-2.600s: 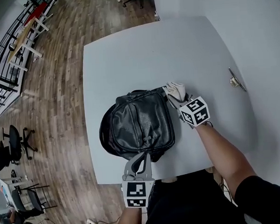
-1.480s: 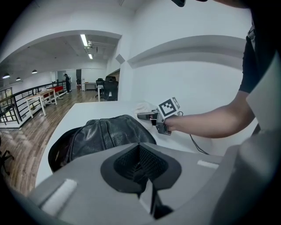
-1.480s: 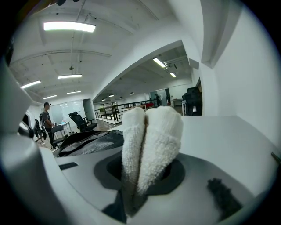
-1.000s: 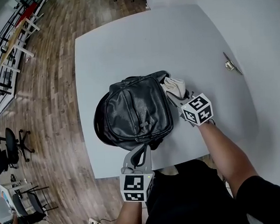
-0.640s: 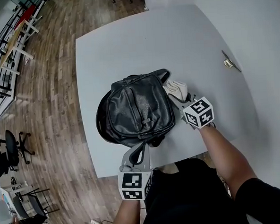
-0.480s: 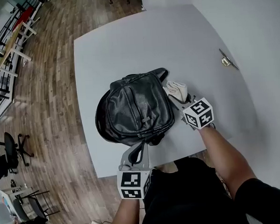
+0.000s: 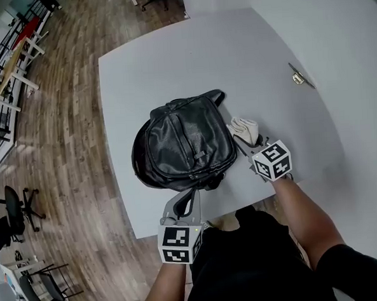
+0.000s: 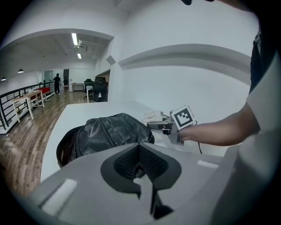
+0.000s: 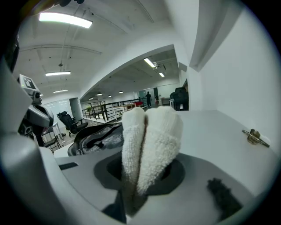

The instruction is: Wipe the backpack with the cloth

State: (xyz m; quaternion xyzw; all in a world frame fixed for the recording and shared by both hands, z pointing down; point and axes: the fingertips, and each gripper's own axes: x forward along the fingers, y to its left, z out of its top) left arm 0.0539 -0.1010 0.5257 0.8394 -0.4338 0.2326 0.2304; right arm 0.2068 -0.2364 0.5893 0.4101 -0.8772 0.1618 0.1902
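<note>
The left hand-held gripper (image 7: 193, 193) is reaching in from the near edge of the light worktop (image 7: 233, 55). Its jaws are pressed together, and their tips are meeting the near edge of the backpack (image 7: 183, 147). Whether they are nipping a fold of it is not clear.

The one backpack, black and leathery, is lying flat just ahead of that hand-held gripper. It is sitting to the left of the right hand-held gripper (image 7: 241, 139). Its zipped front is facing up, and nothing of its contents is showing.

The right hand-held gripper is coming in along the backpack's right side. It is pinching the single cloth (image 7: 246, 128), a white fluffy one folded double and sticking out beyond the jaw tips. The cloth is hanging just beside the backpack's right flank, but whether the two are touching cannot be told.

Well ahead and to the right of this hand-held gripper, one small metal piece (image 7: 297, 77) is lying alone on the worktop. In all, two hand-held grippers are showing, one in each of the person's hands.
</note>
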